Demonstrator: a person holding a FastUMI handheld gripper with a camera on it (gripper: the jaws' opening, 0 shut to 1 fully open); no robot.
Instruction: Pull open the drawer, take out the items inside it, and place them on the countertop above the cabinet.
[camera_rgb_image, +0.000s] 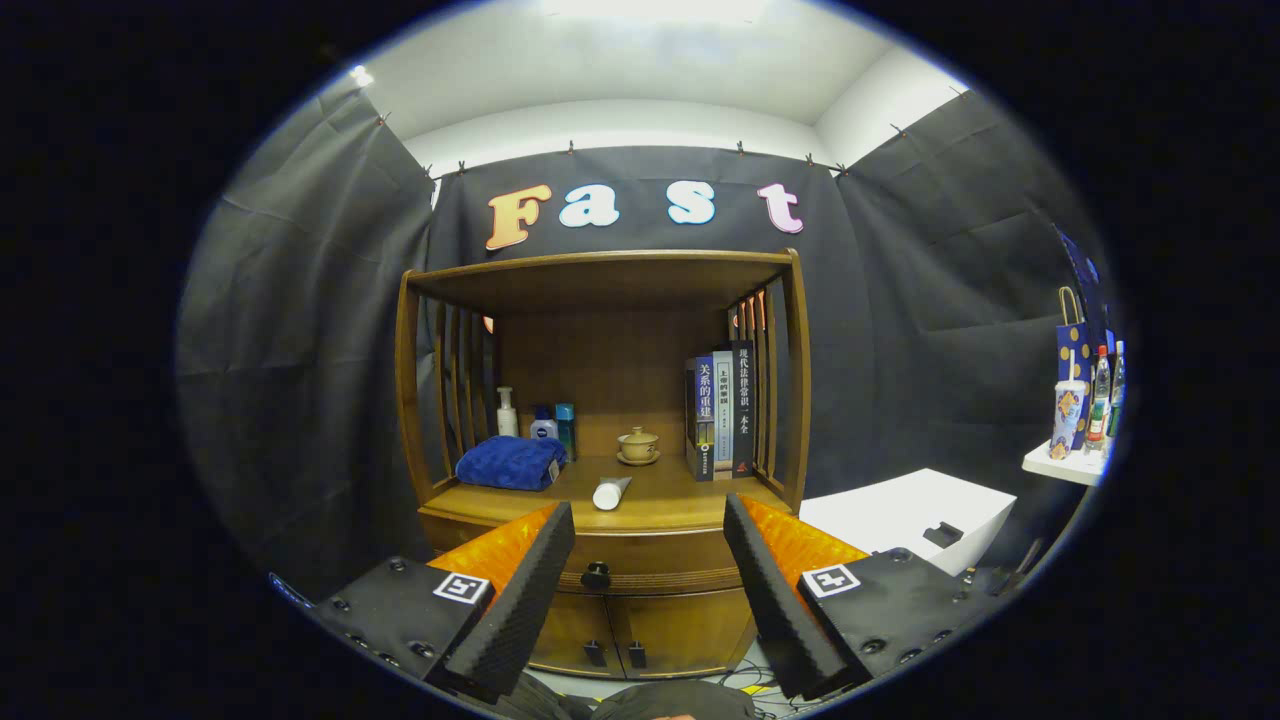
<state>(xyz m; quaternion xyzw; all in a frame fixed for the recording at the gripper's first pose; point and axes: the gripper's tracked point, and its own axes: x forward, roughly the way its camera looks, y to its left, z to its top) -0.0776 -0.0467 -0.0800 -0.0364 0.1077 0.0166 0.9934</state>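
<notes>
Gripper view shows you the big wooden cabinet (600, 440) straight ahead, far from your fingers. Its countertop (660, 495) already holds many things. A blue towel (511, 462) lies on the left. Tall books (722, 415) stand on the right. A little teacup (638, 445) sits at the back, and some bottles (535, 420) stand behind the towel. A white tube (610, 493) lies near the front edge.

The drawer (650, 562) sits under the countertop and looks closed. Its small dark knob (596, 575) is in the middle, between your fingers but well beyond them.

Your gripper (650, 560) is wide apart and holds nothing.

Now think about what can go wrong. The knob is small and round. If you close on it off to one side, your fingers may slip off. If you pull hard or crooked, the drawer may stick or the cabinet may shake. Then the tube could roll off the front edge. Also, the countertop is crowded, so putting things down carelessly could bump the teacup or the tube.
</notes>
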